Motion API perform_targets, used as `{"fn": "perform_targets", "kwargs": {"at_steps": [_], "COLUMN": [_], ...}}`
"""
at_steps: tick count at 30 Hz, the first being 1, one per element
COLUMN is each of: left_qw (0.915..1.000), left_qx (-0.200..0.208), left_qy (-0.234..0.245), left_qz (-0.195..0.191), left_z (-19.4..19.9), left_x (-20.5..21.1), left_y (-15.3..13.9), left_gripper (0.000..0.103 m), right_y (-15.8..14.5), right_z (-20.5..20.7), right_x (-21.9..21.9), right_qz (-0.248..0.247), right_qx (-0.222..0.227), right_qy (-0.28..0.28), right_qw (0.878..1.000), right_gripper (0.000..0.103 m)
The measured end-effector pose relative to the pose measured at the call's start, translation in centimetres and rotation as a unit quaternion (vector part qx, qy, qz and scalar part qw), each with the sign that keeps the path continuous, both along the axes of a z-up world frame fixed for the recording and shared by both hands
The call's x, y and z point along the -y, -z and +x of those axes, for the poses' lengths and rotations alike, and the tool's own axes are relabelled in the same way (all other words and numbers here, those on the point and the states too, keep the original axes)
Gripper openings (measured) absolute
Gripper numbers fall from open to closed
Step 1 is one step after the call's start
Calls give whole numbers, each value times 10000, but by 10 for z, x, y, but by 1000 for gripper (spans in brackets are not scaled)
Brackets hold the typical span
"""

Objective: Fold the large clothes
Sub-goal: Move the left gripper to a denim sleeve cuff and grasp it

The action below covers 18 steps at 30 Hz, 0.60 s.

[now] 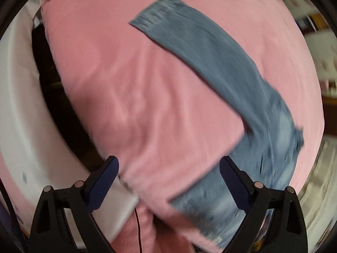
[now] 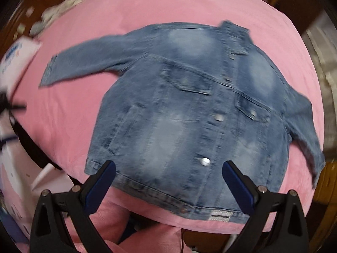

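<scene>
A blue denim jacket lies spread flat, front up and buttoned, on a pink bed cover, collar at the far side and both sleeves stretched out. My right gripper is open and empty, hovering over the jacket's near hem. In the left wrist view one sleeve of the jacket runs diagonally across the pink cover. My left gripper is open and empty above the cover, just left of the jacket's lower corner.
The bed's left edge drops to a dark gap beside a white surface. A white printed package and small clutter lie at the far left. Wooden furniture stands at the right.
</scene>
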<state>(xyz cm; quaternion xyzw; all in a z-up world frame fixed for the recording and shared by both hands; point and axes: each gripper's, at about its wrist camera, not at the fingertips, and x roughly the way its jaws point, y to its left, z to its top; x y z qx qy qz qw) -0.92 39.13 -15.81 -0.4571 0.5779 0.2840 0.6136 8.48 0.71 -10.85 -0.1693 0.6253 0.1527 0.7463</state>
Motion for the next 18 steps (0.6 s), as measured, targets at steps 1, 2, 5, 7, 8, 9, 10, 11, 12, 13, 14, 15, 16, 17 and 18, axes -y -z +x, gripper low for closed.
{"fn": "perform_targets", "kwargs": {"at_steps": [1, 2, 5, 7, 8, 9, 10, 11, 12, 13, 14, 15, 16, 17, 18], "left_qw": [9999, 9995, 9956, 9915, 9899, 9878, 9857, 9834, 9815, 9790, 9769, 9742, 9720, 9703, 9691], "left_qx": [29, 93, 379, 560, 612, 679, 759, 858, 937, 1035, 1118, 1239, 1355, 1448, 1533], "left_qy": [-138, -283, -803, -1121, -1219, -1347, -1447, -1543, -1613, -1697, -1768, -1834, -1875, -1897, -1899], "left_qz": [-67, -141, -309, -357, -375, -391, -405, -425, -439, -444, -443, -442, -422, -394, -357], "left_z": [4, 7, 14, 16, 17, 17, 17, 16, 16, 15, 15, 15, 16, 18, 20], "left_x": [-17, -35, -85, -112, -123, -134, -143, -151, -156, -162, -167, -172, -177, -181, -185], "left_y": [9, 19, 50, 70, 78, 88, 96, 104, 110, 117, 122, 128, 133, 137, 141], "left_gripper": [92, 90, 79, 74, 69, 63, 60, 56, 53, 51, 47, 43, 43, 41, 37], "right_y": [3, 7, 20, 30, 35, 40, 47, 51, 55, 59, 62, 64, 66, 69, 72], "right_z": [-3, -8, -21, -31, -37, -40, -45, -47, -51, -54, -56, -58, -59, -59, -59], "right_x": [-13, -28, -70, -93, -104, -112, -122, -127, -133, -139, -143, -146, -149, -151, -153], "right_qz": [-90, -185, -378, -447, -453, -457, -495, -531, -567, -631, -678, -705, -716, -707, -716], "right_qx": [-7, -16, -57, -169, -285, -396, -533, -584, -620, -626, -627, -640, -673, -713, -732], "right_qy": [-124, -289, -779, -1118, -1277, -1366, -1475, -1541, -1628, -1718, -1780, -1818, -1842, -1838, -1816], "right_qw": [9999, 9994, 9962, 9926, 9904, 9888, 9864, 9849, 9831, 9811, 9797, 9787, 9780, 9778, 9780], "right_gripper": [101, 101, 101, 101, 101, 101, 101, 101, 101, 101, 101, 101, 101, 101, 101]}}
